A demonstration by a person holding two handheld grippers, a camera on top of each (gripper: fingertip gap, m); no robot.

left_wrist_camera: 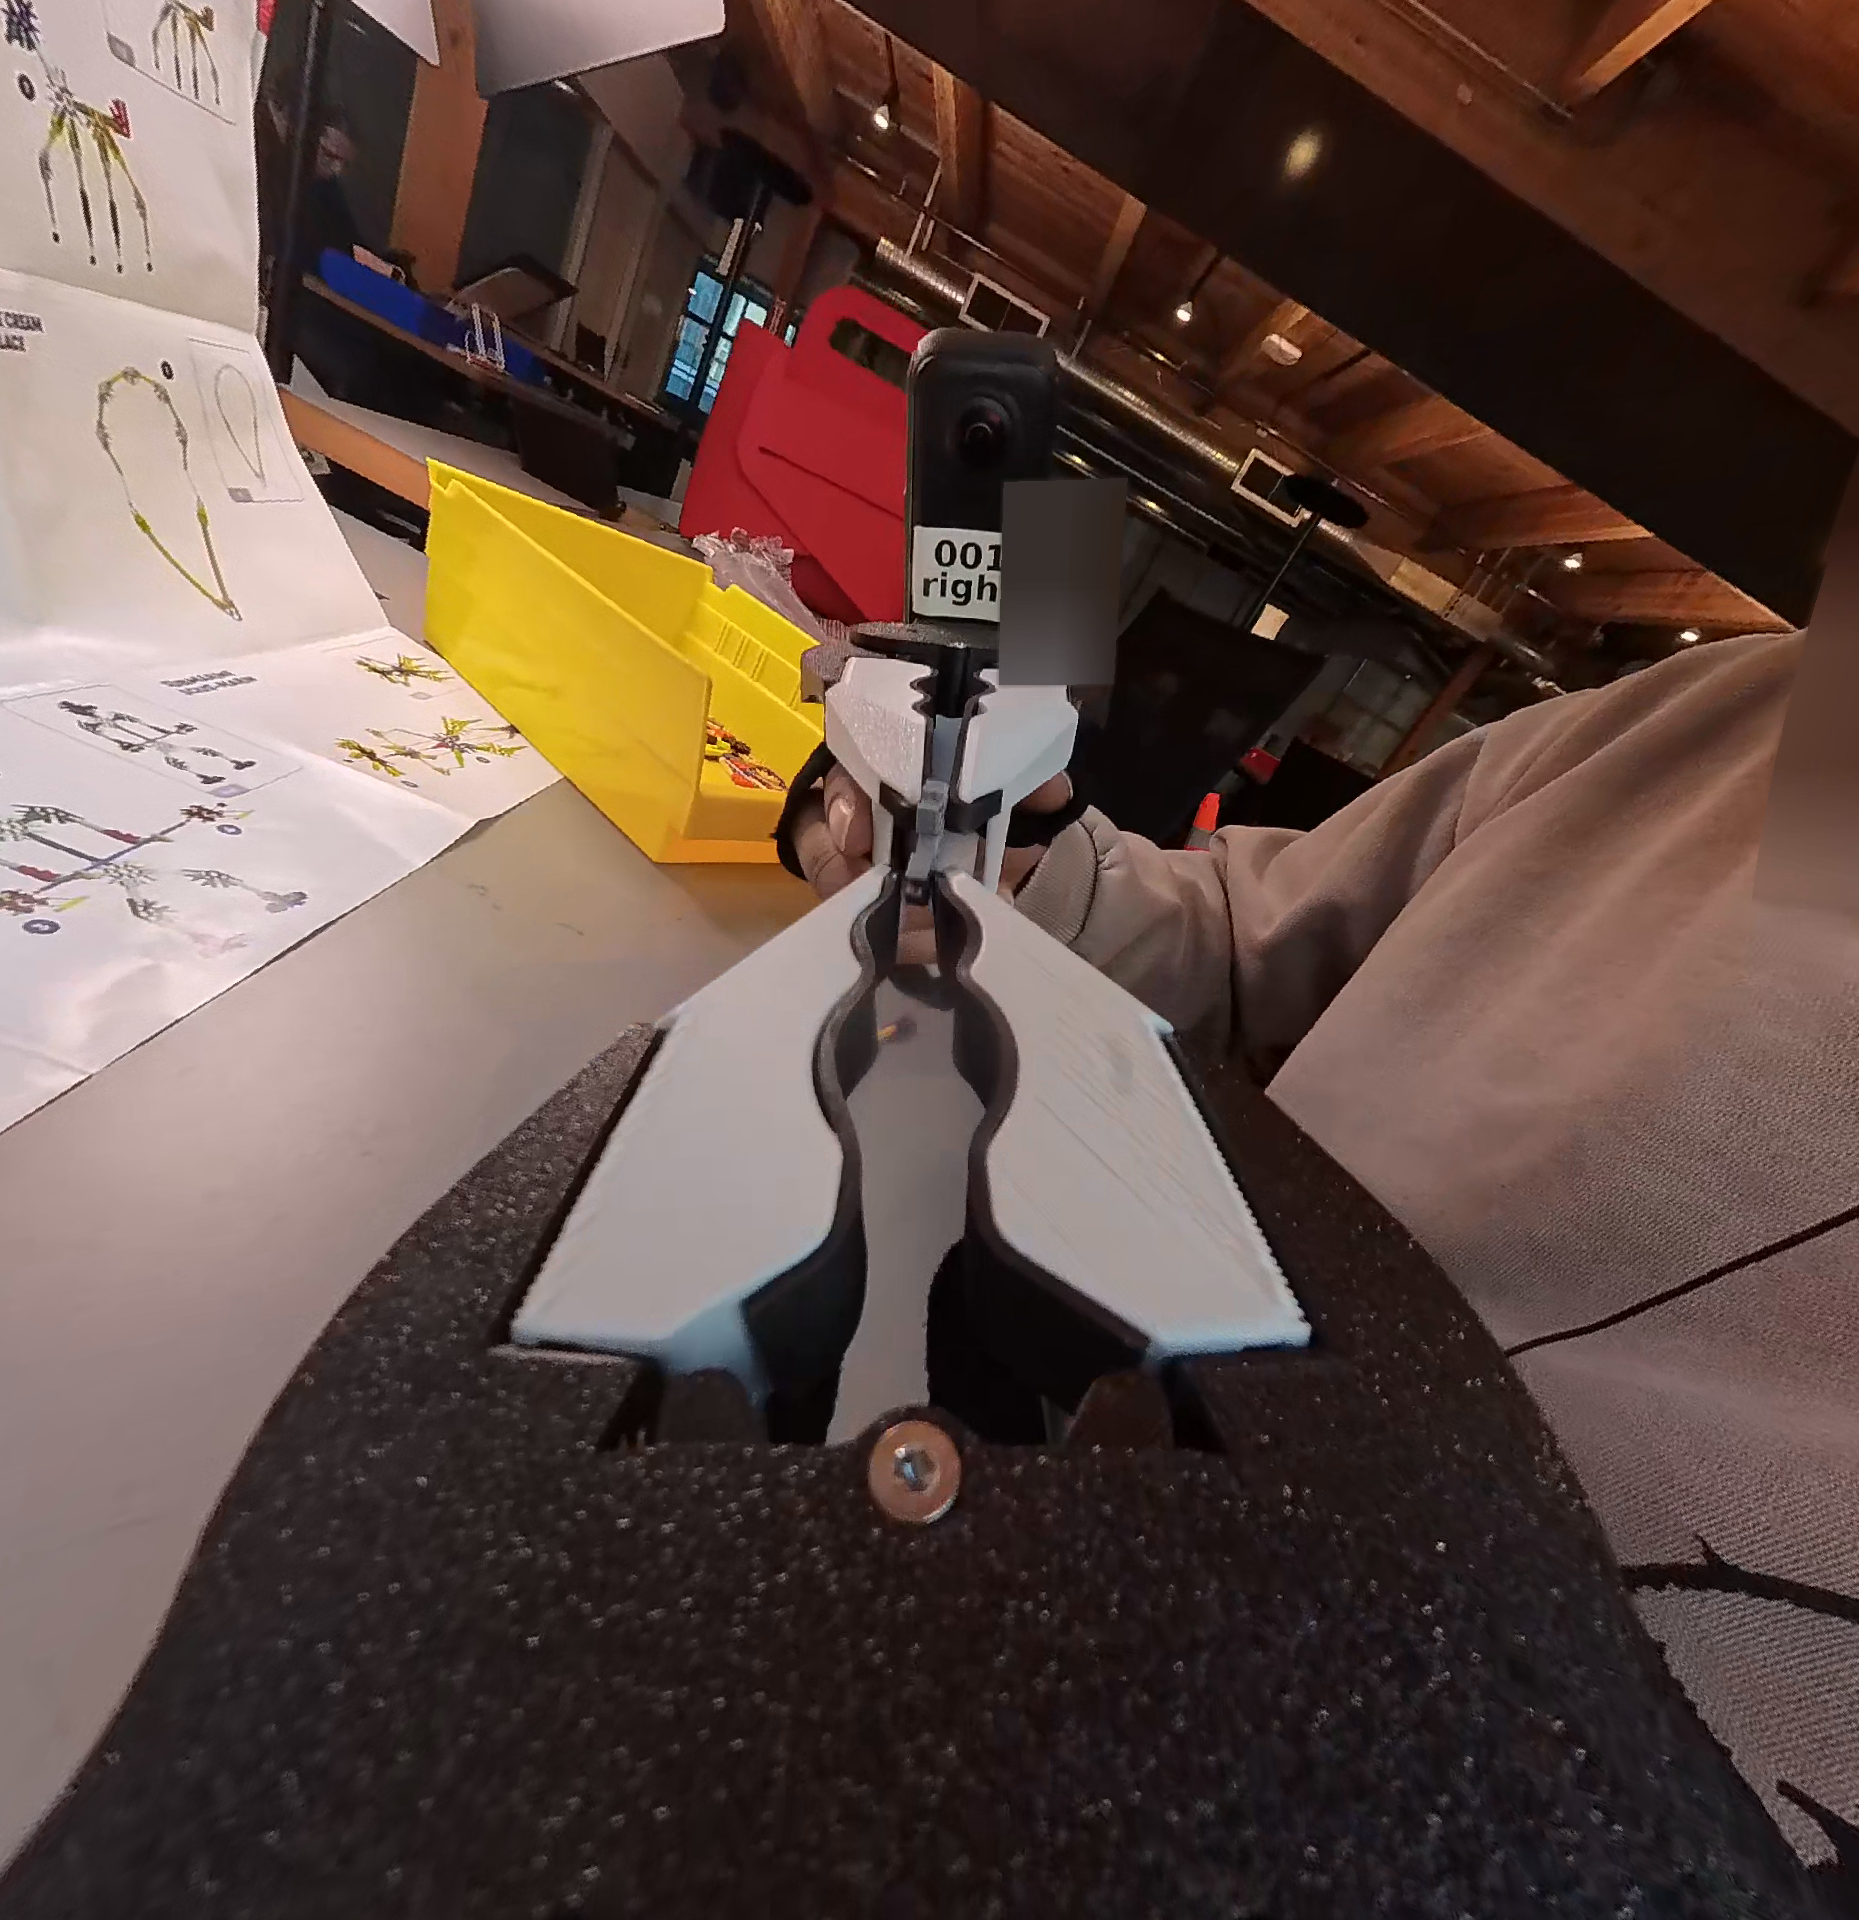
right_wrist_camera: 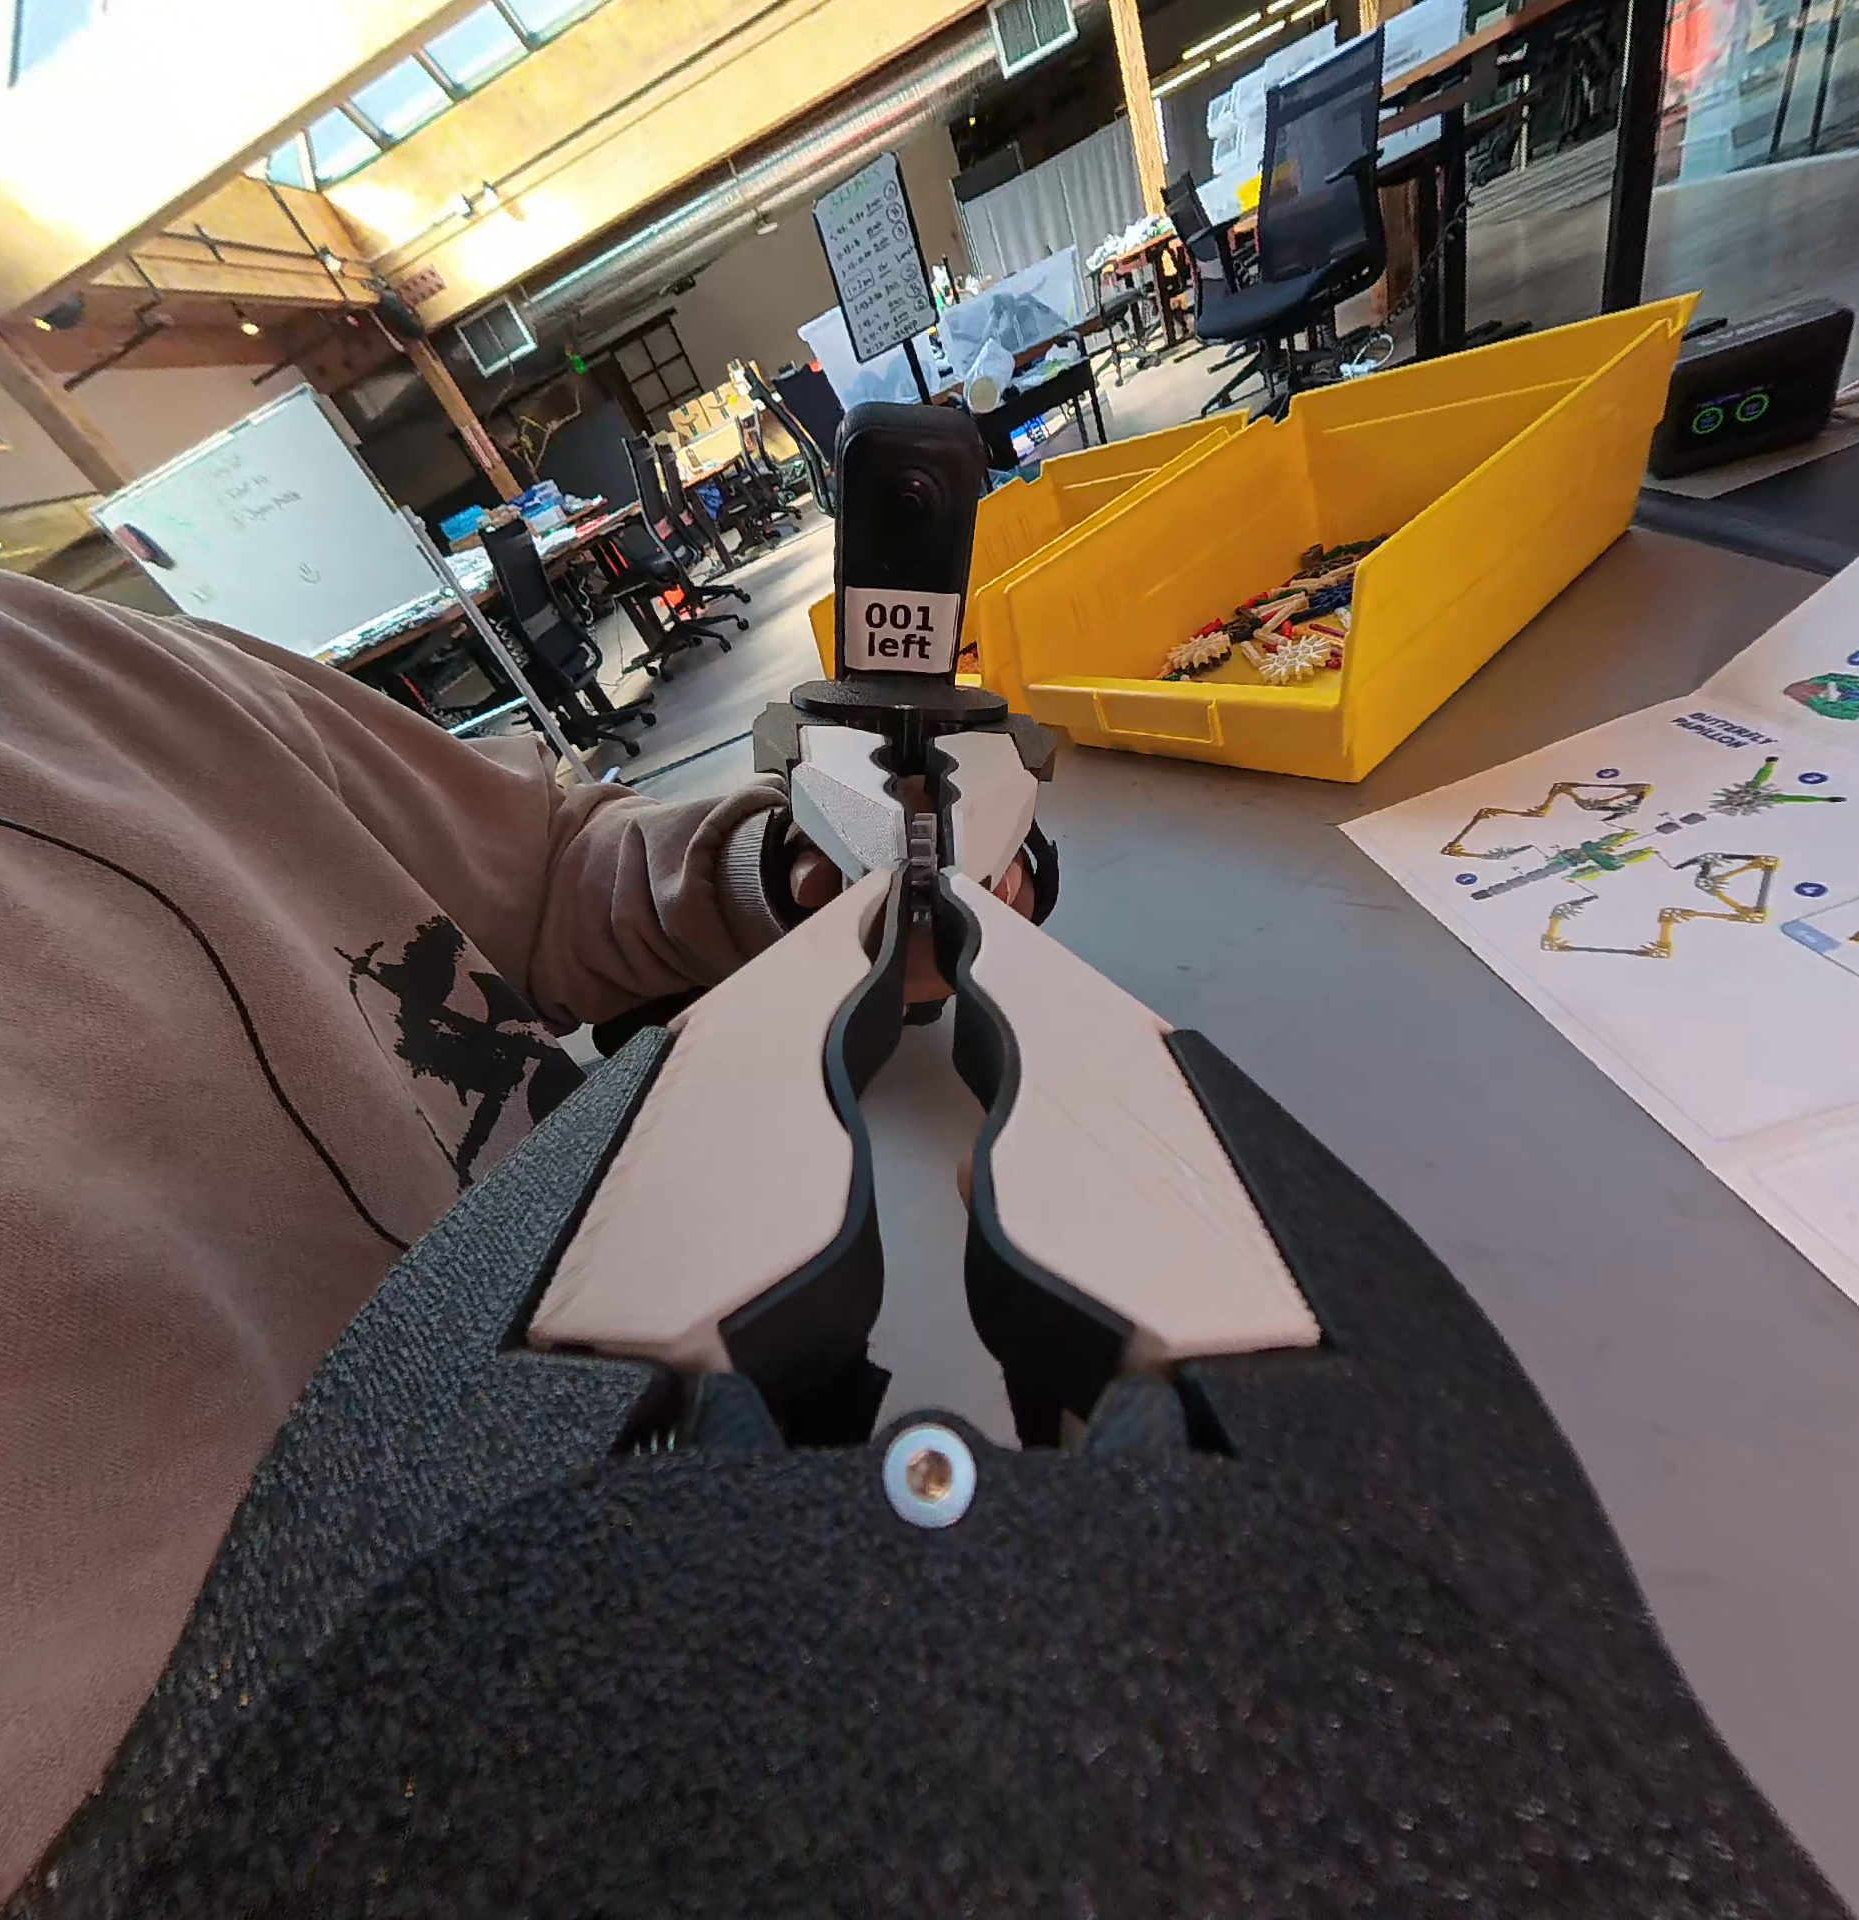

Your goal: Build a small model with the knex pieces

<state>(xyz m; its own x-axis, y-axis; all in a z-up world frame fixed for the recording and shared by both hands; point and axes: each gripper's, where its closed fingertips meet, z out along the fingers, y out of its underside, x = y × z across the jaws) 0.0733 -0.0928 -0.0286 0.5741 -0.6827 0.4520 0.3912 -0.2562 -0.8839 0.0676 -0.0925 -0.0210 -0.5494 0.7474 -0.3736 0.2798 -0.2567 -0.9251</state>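
Now the left gripper (left_wrist_camera: 912, 891) and the right gripper (right_wrist_camera: 920, 891) are facing tip to tip above the grey table (left_wrist_camera: 281, 1091), both pinching one small grey piece (left_wrist_camera: 927, 831) standing upright between them.

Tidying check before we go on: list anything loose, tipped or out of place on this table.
Only small things. One tiny yellowish piece lies loose on the grey table, outside the yellow bin. Behind that bin, a red bin seems to stand on end rather than flat. Nothing looks spilled or broken.
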